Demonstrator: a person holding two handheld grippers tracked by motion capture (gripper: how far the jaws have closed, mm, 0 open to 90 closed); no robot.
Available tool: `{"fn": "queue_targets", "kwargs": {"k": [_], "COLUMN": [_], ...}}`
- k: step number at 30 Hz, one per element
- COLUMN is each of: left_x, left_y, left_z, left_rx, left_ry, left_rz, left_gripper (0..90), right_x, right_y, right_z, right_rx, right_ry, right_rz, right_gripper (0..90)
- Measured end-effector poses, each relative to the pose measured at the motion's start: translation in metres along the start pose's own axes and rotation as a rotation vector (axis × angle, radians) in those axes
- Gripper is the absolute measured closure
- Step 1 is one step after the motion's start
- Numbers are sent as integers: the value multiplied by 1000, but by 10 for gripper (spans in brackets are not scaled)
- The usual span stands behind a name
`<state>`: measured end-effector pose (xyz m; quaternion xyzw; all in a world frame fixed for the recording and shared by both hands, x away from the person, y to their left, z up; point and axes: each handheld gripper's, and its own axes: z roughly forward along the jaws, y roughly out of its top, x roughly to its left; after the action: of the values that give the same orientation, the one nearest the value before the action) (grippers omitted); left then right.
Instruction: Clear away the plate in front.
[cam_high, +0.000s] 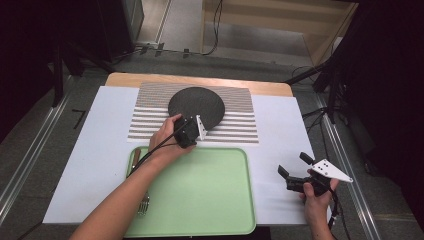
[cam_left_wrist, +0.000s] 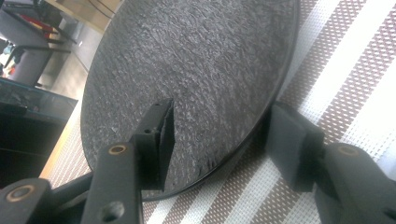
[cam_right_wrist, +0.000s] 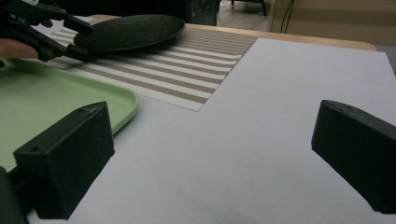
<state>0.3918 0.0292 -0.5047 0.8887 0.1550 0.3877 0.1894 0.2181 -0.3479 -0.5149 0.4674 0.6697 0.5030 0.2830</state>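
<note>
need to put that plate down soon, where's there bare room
Most of the pale green plastic tray is bare; only its left edge holds a metal fork. White table cover right of the striped woven placemat is free. Crowded around the round black textured plate.

Bright table, dark vignetted corners, blurred close-ups.

Table (cam_high: 272, 88): white sheet (cam_high: 100, 150) on top

From my seat I've got a light green tray (cam_high: 210, 195) sitting at the near edge of the table, with a fork (cam_high: 143, 204) lying along its left side. Behind it there's a brown-and-white striped placemat (cam_high: 240, 127). All of it rests on a big white sheet (cam_high: 90, 150) covering the wooden table (cam_high: 150, 78).
</note>
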Motion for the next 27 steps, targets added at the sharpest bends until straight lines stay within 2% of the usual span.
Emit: {"fn": "queue_targets", "kwargs": {"k": [10,16,18,22,27], "left_x": [-5,-10,-12,-11,-11], "left_y": [4,4,4,4,3], "left_z": [4,5,6,6,7], "left_rx": [-2,-10,-12,-10,-17], "left_ry": [31,75,80,69,34], "left_rz": [45,121,133,152,135], "left_gripper": [479,489,507,538,620], "right_x": [0,0,0,0,1], "right_y": [0,0,0,0,0], "right_z": [0,1,1,1,1], "right_rx": [0,0,3,4,5], "right_ry": [-1,-3,-4,-3,-4], "right_rz": [-1,-4,-2,-3,-4], "right_gripper": [0,0,0,0,0]}}
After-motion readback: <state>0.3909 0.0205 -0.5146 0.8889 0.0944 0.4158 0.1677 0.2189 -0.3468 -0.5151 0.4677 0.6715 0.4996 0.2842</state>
